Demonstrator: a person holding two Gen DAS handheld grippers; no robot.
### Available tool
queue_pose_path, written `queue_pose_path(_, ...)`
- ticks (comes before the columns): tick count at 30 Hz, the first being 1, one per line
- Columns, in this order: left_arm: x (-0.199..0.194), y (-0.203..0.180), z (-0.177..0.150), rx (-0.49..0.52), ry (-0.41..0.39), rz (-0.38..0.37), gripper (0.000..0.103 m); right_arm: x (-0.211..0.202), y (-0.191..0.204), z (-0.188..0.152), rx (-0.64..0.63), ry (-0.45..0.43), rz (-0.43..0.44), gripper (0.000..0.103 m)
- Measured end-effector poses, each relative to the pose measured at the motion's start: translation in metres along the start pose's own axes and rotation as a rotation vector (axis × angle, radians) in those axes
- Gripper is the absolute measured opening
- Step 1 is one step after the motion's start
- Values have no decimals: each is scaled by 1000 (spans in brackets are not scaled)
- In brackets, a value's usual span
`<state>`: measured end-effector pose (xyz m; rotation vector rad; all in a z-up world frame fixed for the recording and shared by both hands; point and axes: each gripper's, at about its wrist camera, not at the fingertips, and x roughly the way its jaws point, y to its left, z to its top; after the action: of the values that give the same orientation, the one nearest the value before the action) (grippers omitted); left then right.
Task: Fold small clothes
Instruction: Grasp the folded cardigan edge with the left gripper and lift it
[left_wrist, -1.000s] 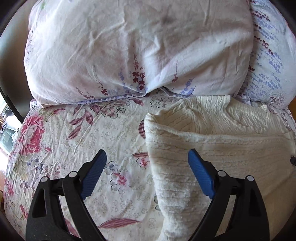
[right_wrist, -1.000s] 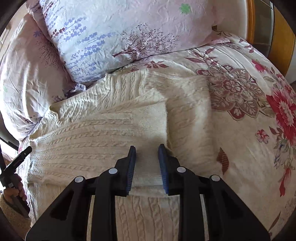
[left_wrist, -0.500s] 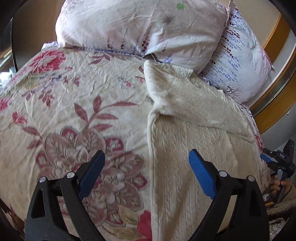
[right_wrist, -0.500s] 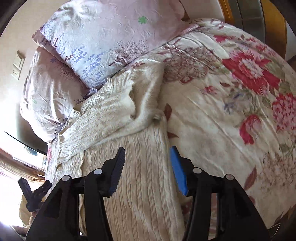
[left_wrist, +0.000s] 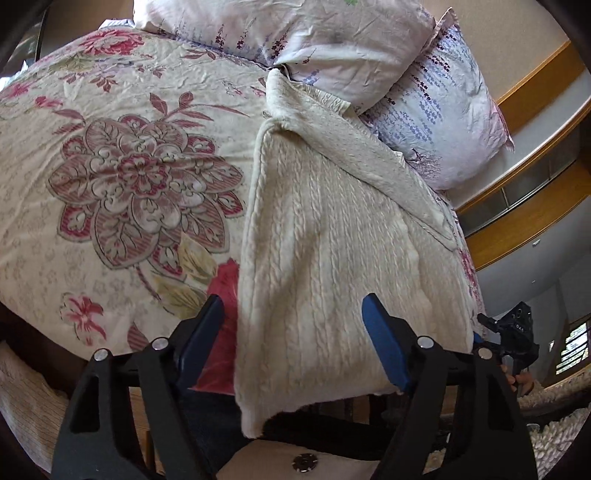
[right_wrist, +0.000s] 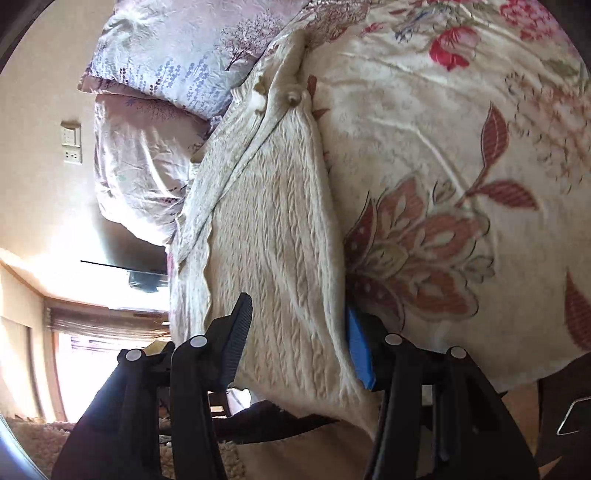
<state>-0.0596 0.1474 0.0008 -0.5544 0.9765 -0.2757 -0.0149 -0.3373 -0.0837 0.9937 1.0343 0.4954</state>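
A cream cable-knit sweater (left_wrist: 332, 258) lies flat on the floral bedspread (left_wrist: 129, 177), its sleeves folded across the chest near the pillows. Its hem hangs over the bed's near edge. My left gripper (left_wrist: 295, 343) straddles the hem's left corner, and its jaws are closing; the pads are clear of the knit. In the right wrist view the sweater (right_wrist: 273, 236) runs away from me. My right gripper (right_wrist: 295, 343) stands open around the hem's right corner, with the knit's edge draped over the blue right pad (right_wrist: 360, 350).
Two floral pillows (left_wrist: 351, 44) lie at the head of the bed, past the sweater's collar. A wooden rail (left_wrist: 524, 221) runs along the right wall. Wall sockets (right_wrist: 71, 146) and a bright window (right_wrist: 92, 350) show on the left. A shaggy rug (left_wrist: 554, 424) covers the floor.
Both grippers have drawn back from the pillow end to the sweater's hem at the bed's edge. The right gripper has opened from nearly shut. The left gripper's jaws have narrowed a little.
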Motion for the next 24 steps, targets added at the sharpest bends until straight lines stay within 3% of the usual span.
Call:
queue_pose_path(6, -2, 4, -20, -67, 30, -94, 60, 8, -5, -22, 23, 104, 87, 43)
queue_pose_path(14, 0, -4, -32, -69, 110, -129, 47, 20, 5, -30, -26, 190, 107, 41)
queue_pose_path(16, 2, -2, -32, -96, 135, -133, 36, 22, 7, -30, -37, 204, 104, 40)
queue_pose_path(18, 8, -1, -33, -117, 171, -130, 13, 25, 8, -29, -46, 221, 99, 33)
queue_pose_path(21, 10, -2, -34, -121, 173, -130, 11, 31, 7, -35, -68, 253, 72, 14)
queue_pose_path(24, 7, -6, -29, -111, 165, -151, 10, 30, 10, -35, -79, 235, 94, 11)
